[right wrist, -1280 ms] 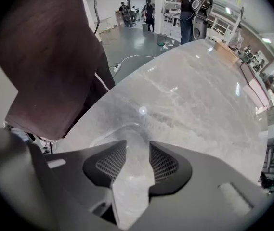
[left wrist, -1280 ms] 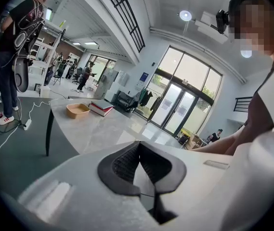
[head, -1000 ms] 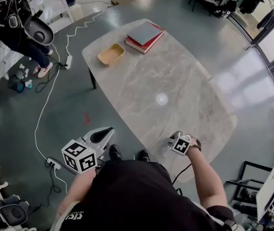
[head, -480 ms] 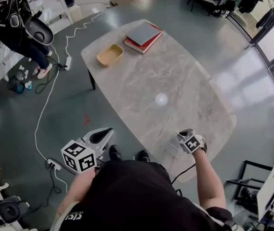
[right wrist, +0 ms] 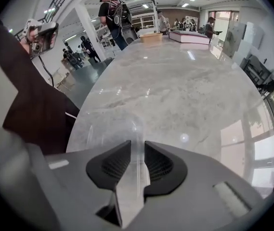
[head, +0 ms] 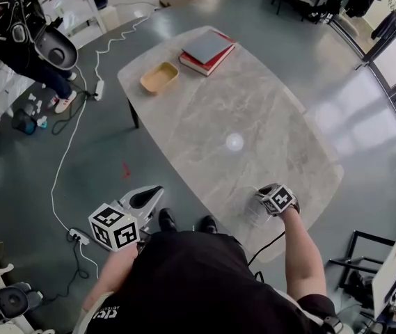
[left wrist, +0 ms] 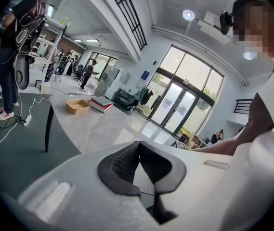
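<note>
Glass point(right wrist: 111, 128), clear, clamped in right gripper point(right wrist: 137, 146) jaws at table point(right wrist: 185, 76) edge | left gripper point(left wrist: 139, 147) jaws together, empty

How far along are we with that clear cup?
Done: the right gripper has its fingers shut on the clear cup. In hand: the cup is held at the near edge of the marble table; lifted or standing, I cannot tell. Remaining: the left gripper is shut and empty, off the table; the tan tray and books lie at the far end.

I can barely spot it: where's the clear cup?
In the head view, the clear cup is at the marble table's near right edge, held by the right gripper.
</note>
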